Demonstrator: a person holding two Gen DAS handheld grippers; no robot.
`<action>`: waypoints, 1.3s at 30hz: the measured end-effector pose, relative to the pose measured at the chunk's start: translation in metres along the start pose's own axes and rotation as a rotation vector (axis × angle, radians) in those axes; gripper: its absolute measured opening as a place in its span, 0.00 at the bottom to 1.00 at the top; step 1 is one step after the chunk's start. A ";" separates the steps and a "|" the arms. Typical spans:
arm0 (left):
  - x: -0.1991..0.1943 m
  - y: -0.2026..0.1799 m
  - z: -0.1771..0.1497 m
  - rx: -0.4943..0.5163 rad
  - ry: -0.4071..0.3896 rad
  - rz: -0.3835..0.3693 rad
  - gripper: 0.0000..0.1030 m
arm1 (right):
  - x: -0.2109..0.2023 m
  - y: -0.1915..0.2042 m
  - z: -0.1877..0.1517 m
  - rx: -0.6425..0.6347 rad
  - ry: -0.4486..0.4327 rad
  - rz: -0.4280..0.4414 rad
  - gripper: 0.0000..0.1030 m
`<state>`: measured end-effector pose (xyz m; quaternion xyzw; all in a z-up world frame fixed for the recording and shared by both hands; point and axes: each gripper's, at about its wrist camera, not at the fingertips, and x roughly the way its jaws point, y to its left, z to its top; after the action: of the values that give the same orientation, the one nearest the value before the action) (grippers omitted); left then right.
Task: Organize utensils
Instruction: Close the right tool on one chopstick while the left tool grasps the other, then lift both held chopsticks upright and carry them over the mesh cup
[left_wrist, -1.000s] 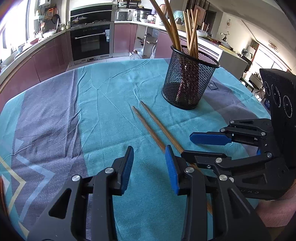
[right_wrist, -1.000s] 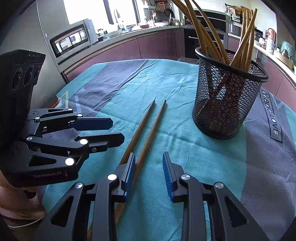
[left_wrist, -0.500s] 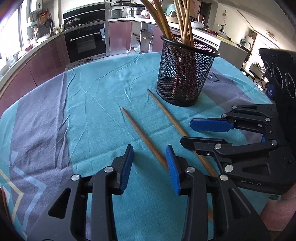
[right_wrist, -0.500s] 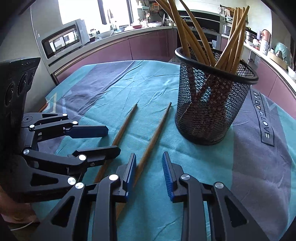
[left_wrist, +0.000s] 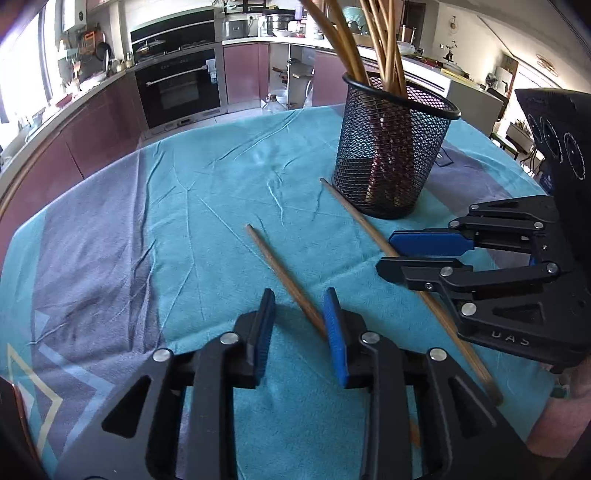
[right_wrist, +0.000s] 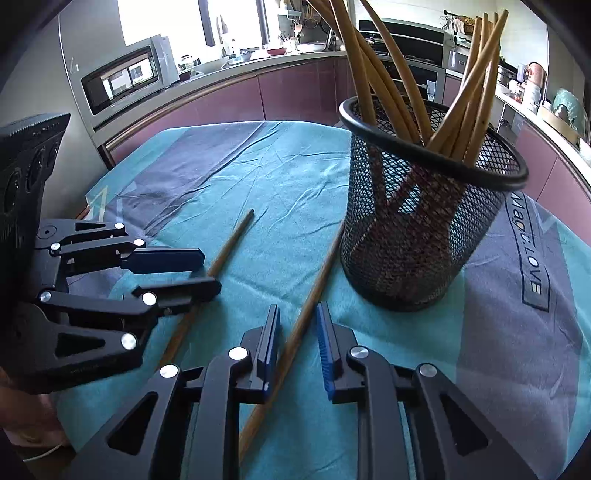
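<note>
On a table covered by a wrinkled teal and grey-purple cloth (left_wrist: 207, 192) lie 2 long brown wooden chopsticks, spread apart at their far tips. The left chopstick (left_wrist: 284, 273) runs toward the left gripper (left_wrist: 299, 325), whose black arms end in blue pads; its jaws have just been closing, and the stick passes between them close against the right-hand pad, though I cannot tell whether that pad touches it, and a clear gap remains on the other side. The right chopstick (right_wrist: 310, 299) runs from beside the foot of the black wire-mesh cylindrical holder (right_wrist: 424, 236) down between the pads of the right gripper (right_wrist: 297, 339). Those jaws have also just been closing, yet a gap shows on each side of the stick, so it is not clamped. The holder stands upright on the cloth, holding a bundle of similar tan chopsticks (right_wrist: 384, 81) that lean outward over its rim.
</note>
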<state>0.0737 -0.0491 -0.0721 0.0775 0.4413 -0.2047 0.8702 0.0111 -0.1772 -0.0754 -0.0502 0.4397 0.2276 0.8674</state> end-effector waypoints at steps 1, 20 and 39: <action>0.001 0.000 0.000 0.001 -0.001 0.003 0.27 | 0.000 0.000 0.001 -0.003 -0.002 -0.001 0.17; -0.041 -0.006 0.005 -0.041 -0.104 -0.058 0.07 | -0.061 -0.023 -0.009 0.108 -0.167 0.180 0.05; -0.133 -0.013 0.037 -0.032 -0.313 -0.251 0.07 | -0.132 -0.049 0.008 0.142 -0.407 0.171 0.05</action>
<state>0.0258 -0.0340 0.0569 -0.0247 0.3101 -0.3144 0.8969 -0.0289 -0.2644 0.0279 0.0951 0.2735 0.2743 0.9170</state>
